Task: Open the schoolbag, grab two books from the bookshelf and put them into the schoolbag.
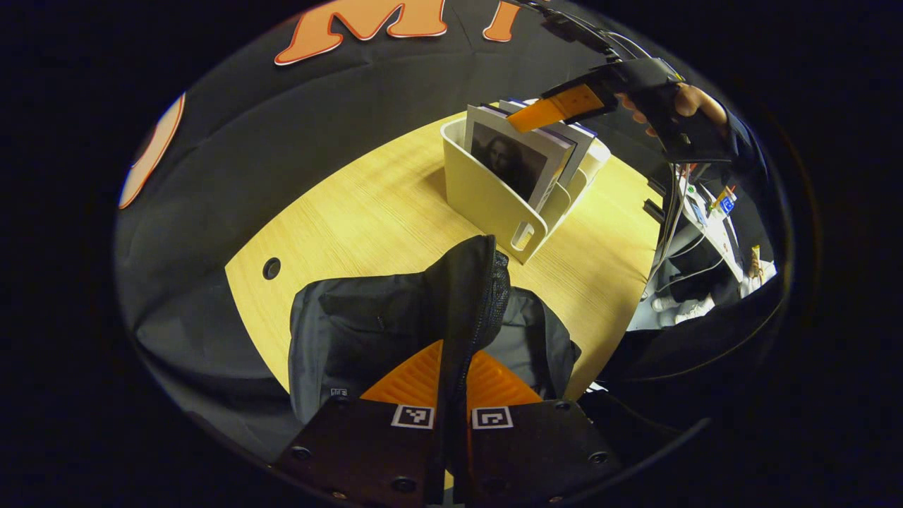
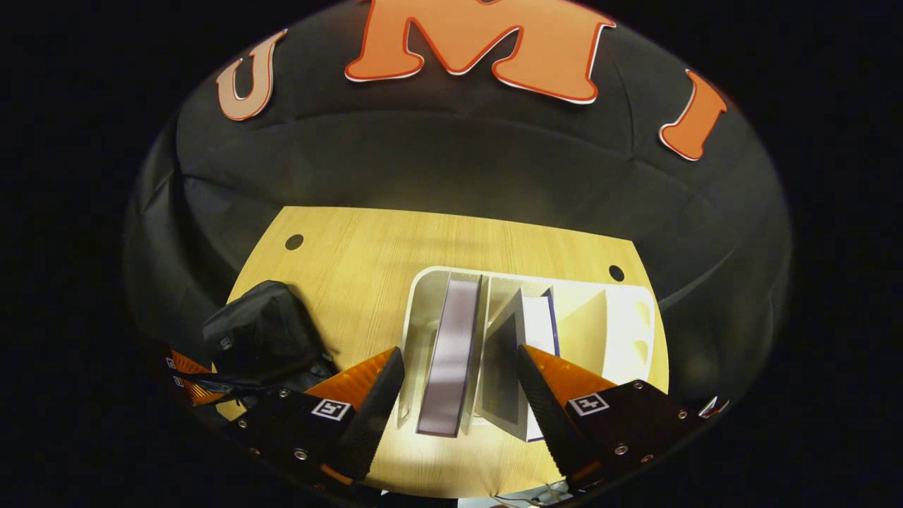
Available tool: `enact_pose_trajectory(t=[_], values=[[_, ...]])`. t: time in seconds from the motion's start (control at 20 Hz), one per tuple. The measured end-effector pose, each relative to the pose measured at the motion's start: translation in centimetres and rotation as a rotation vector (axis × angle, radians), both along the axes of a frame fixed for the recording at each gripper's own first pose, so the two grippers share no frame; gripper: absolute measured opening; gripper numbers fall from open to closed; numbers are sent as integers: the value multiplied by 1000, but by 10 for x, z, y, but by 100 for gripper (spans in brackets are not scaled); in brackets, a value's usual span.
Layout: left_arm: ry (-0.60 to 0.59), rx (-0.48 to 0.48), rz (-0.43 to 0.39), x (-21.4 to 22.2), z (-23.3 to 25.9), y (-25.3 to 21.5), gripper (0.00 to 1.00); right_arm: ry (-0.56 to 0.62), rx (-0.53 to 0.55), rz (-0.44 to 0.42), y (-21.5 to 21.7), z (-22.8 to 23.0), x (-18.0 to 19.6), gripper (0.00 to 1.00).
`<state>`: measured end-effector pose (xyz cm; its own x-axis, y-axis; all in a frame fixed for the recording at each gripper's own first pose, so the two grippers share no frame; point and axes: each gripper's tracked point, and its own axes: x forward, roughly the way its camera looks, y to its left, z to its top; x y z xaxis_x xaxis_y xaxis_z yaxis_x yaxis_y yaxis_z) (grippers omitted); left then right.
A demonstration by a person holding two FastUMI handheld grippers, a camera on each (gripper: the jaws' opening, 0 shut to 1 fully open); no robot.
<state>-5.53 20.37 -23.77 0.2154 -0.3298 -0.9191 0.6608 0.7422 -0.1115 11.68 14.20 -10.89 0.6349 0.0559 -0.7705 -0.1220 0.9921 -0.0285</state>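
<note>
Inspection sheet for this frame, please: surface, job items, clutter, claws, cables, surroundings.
Surface: light wooden table with round cable holes.
Job's things: black schoolbag on the table, a fold of its fabric lifted; cream bookshelf behind it holding upright books, none yet in the bag.
Clutter: nothing seen on the table.
Claws: left claw shut on the schoolbag's raised flap; right claw open, hanging over the books, not touching them.
Cables: wires hang past the table's far edge in the left gripper view.
Surroundings: black cloth wall; a hand holds the right claw.
</note>
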Motion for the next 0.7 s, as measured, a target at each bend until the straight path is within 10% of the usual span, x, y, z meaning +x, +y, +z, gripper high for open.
enact_pose_trajectory(t=[0.35, 0.7], values=[[33, 15, -44, 6, 3, -9, 5, 190, 35, -34, 14, -20, 3, 85], [26, 32, -75, 8, 6, -10, 5, 380, 103, -161, 16, -62, 7, 49]])
